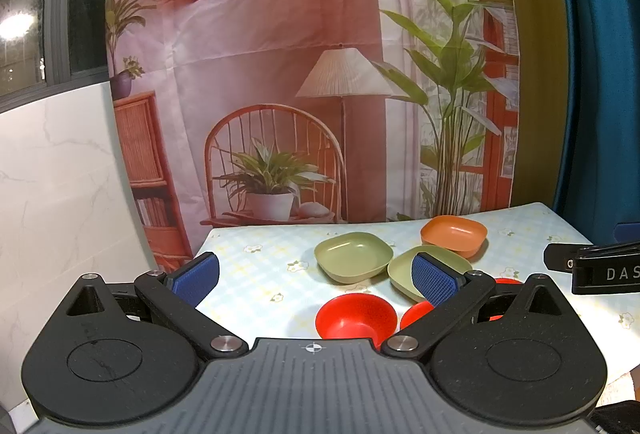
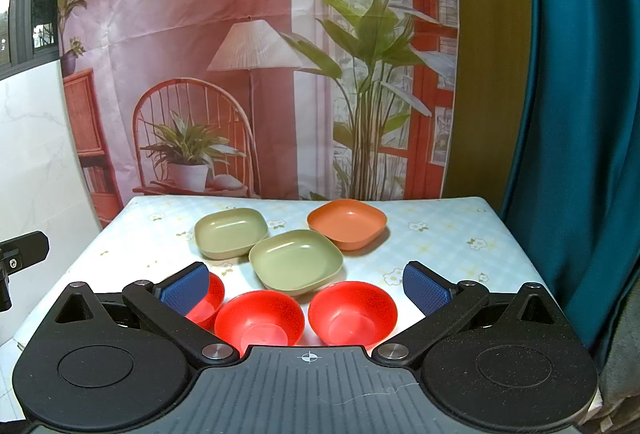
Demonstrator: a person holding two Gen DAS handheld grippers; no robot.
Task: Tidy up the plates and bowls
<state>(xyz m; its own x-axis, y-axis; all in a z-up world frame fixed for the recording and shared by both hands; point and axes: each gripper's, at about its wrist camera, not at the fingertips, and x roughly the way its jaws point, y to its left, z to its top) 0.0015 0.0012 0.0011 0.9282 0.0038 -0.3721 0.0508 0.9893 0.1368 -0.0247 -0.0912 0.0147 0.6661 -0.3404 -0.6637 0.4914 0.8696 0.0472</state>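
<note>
Nothing looks sorted yet. On the counter (image 2: 460,234), with its pale flower-print cloth, three square plates sit loosely at the back: a green plate (image 2: 231,232) to the left, a second green plate (image 2: 297,261) just in front of it and nearly touching, and an orange plate (image 2: 347,224) to the right. Nearer, three red bowls stand in a row, separate and unstacked: the left red bowl (image 2: 212,294) partly behind a finger pad, the middle red bowl (image 2: 259,318), the right red bowl (image 2: 353,312).

The right gripper (image 2: 306,288) is spread wide and empty above the bowls; the left gripper (image 1: 315,278) is likewise wide and holds nothing. All the stacking seems left to do.

The only writing I can read is "DAS", cut off, on the black body of the other gripper at the left view's right edge.
</note>
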